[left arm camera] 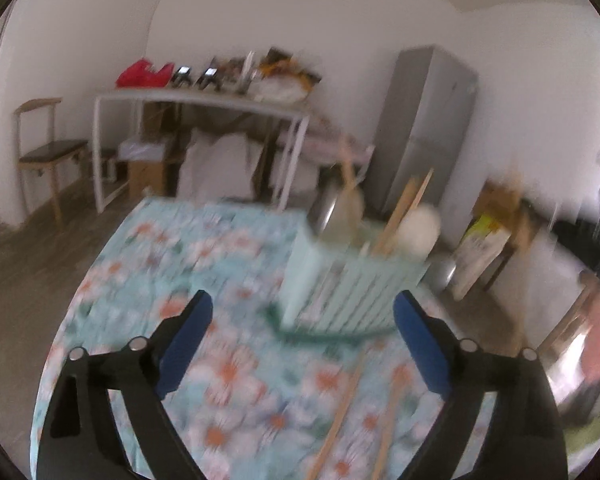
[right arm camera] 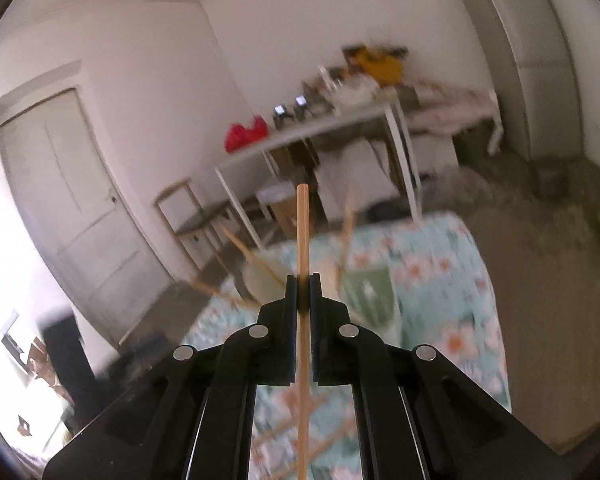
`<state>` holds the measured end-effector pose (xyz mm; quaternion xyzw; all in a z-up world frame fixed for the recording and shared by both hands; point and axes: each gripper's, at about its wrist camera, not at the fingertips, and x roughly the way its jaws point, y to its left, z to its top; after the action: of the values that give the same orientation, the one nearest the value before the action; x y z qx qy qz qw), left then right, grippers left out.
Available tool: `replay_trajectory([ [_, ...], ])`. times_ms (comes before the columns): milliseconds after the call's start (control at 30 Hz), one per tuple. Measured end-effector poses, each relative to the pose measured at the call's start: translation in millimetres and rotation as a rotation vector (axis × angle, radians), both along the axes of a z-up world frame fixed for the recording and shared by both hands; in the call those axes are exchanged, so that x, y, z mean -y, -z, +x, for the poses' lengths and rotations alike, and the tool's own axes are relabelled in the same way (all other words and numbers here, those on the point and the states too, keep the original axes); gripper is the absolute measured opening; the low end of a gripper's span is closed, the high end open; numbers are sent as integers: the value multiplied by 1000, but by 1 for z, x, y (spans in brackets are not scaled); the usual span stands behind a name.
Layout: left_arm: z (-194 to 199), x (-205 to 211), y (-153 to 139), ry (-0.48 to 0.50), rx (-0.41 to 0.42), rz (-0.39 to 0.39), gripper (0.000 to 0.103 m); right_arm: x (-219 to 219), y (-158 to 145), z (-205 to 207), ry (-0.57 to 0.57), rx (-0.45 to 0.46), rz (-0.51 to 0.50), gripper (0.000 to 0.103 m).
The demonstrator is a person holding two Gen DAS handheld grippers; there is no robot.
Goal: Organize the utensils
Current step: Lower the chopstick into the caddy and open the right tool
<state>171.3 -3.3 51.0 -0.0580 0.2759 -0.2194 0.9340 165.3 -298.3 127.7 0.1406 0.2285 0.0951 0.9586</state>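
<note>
A pale green slatted utensil holder (left arm camera: 352,280) stands on the floral tablecloth (left arm camera: 204,264), with wooden sticks, a white round-headed utensil (left arm camera: 418,232) and a metal spoon in it. My left gripper (left arm camera: 303,312) is open just short of the holder, nothing between its blue pads. Two wooden chopsticks (left arm camera: 340,412) lie on the cloth below it. In the right wrist view my right gripper (right arm camera: 303,284) is shut on a wooden chopstick (right arm camera: 302,220) that sticks up past its fingertips. The holder (right arm camera: 368,292) shows blurred beyond it.
A white table (left arm camera: 204,100) piled with bags and clutter stands by the far wall, with a wooden chair (left arm camera: 44,152) to its left and a grey fridge (left arm camera: 428,120) to its right. A door (right arm camera: 68,184) shows in the right wrist view. The table edge drops to a brown floor.
</note>
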Motion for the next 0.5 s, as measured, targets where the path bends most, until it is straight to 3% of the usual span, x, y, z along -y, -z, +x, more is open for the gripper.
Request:
replay_trajectory([
  [267,-14,5,40,-84,-47,177,97,-25,-43,57,-34,148,-50,4],
  [500,-14,6,52,-121,-57,263,97,-38,-42,101,20,216,-111,4],
])
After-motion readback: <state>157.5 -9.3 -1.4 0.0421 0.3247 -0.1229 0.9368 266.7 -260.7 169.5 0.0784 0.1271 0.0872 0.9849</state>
